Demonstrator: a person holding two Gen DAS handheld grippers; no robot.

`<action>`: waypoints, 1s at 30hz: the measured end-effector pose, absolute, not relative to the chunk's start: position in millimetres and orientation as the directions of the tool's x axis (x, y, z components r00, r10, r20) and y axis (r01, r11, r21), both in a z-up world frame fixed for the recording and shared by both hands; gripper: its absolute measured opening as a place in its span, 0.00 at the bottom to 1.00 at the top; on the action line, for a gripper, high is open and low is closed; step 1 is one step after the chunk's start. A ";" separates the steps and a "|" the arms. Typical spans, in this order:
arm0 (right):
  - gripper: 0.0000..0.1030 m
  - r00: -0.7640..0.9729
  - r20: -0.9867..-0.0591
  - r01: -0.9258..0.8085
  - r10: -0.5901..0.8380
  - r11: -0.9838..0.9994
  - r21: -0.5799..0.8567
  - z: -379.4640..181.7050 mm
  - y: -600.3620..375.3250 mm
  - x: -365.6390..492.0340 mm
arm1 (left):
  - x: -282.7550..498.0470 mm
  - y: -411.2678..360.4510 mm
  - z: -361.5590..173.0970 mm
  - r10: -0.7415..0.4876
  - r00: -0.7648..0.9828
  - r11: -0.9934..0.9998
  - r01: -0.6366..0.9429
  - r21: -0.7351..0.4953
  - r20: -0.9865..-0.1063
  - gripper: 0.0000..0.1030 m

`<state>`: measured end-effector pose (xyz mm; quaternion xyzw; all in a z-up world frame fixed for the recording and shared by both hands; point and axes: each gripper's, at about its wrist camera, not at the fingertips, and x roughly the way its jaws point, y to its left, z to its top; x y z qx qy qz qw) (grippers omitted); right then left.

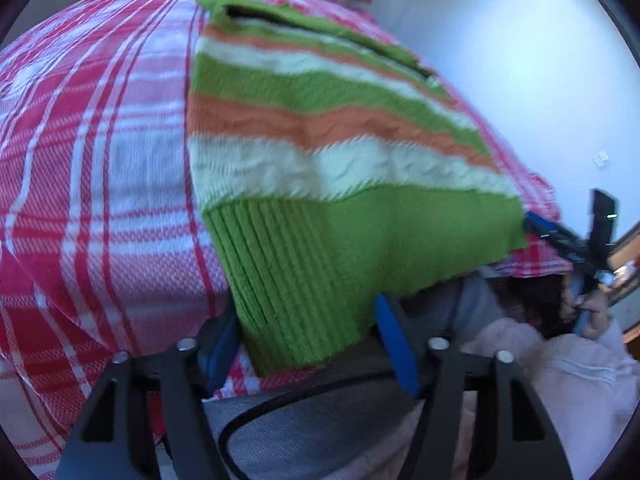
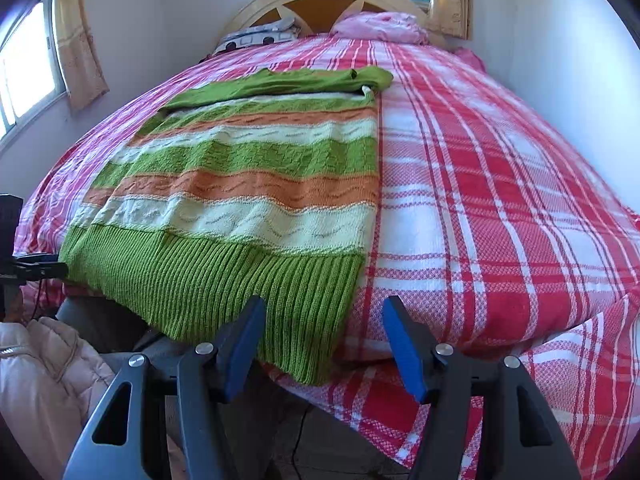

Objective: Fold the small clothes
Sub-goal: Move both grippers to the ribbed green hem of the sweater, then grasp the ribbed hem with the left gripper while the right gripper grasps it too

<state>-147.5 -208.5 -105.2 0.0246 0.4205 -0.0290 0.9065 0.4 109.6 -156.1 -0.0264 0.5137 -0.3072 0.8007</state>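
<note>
A knitted sweater [image 1: 320, 152] striped green, orange and white lies flat on a red and white plaid bedspread [image 1: 100, 160], its ribbed green hem hanging over the near bed edge. My left gripper [image 1: 308, 336] is open around the hem's left corner. My right gripper [image 2: 324, 320] is open around the hem's right corner [image 2: 320, 344]; the sweater [image 2: 248, 200] and bedspread [image 2: 500, 200] fill that view. The right gripper also shows in the left wrist view [image 1: 560, 236], at the hem's far corner. A green sleeve [image 2: 280, 82] is folded across the sweater's top.
A wooden headboard [image 2: 320, 0] and a pink pillow [image 2: 380, 26] stand at the far end of the bed. White walls close in on both sides, with curtained windows [image 2: 24, 64]. My pale pink padded jacket [image 2: 44, 380] shows below the bed edge.
</note>
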 end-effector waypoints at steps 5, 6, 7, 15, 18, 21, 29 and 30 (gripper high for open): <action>0.26 0.637 -0.769 0.023 -0.052 0.999 -0.048 -106.8 -197.8 -146.4 | 0.8 114.4 -156.0 -0.509 0.305 0.827 0.433 -0.359 -0.805 0.30; 0.20 0.635 -0.770 0.020 -0.057 0.998 -0.058 -106.7 -197.4 -146.0 | 1.6 117.7 -156.1 -0.518 0.301 0.824 0.426 -0.373 -0.801 0.28; 0.16 0.633 -0.773 0.009 -0.034 0.999 -0.037 -106.1 -198.5 -145.6 | 2.3 120.4 -156.0 -0.531 0.296 0.819 0.421 -0.391 -0.794 0.23; 0.07 0.659 -0.737 0.025 0.152 0.974 0.223 -85.5 -222.5 -147.1 | -1.9 123.3 -138.4 -0.553 0.292 0.797 0.457 -0.394 -0.780 0.13; 0.06 0.686 -0.693 0.015 0.222 0.948 0.318 -72.3 -226.1 -147.6 | -3.8 124.2 -128.2 -0.574 0.283 0.780 0.474 -0.408 -0.769 0.12; 0.06 0.699 -0.667 0.010 0.258 0.929 0.370 -66.4 -226.7 -145.8 | -8.6 118.6 -119.9 -0.570 0.282 0.772 0.506 -0.385 -0.772 0.12; 0.06 0.693 -0.672 0.032 0.259 0.921 0.388 -74.9 -232.5 -141.1 | -1.0 113.6 -110.0 -0.588 0.336 0.777 0.487 -0.399 -0.736 0.11; 0.06 0.691 -0.679 0.036 0.249 0.925 0.377 -75.8 -232.9 -140.8 | 2.1 112.9 -111.6 -0.580 0.350 0.788 0.470 -0.398 -0.736 0.11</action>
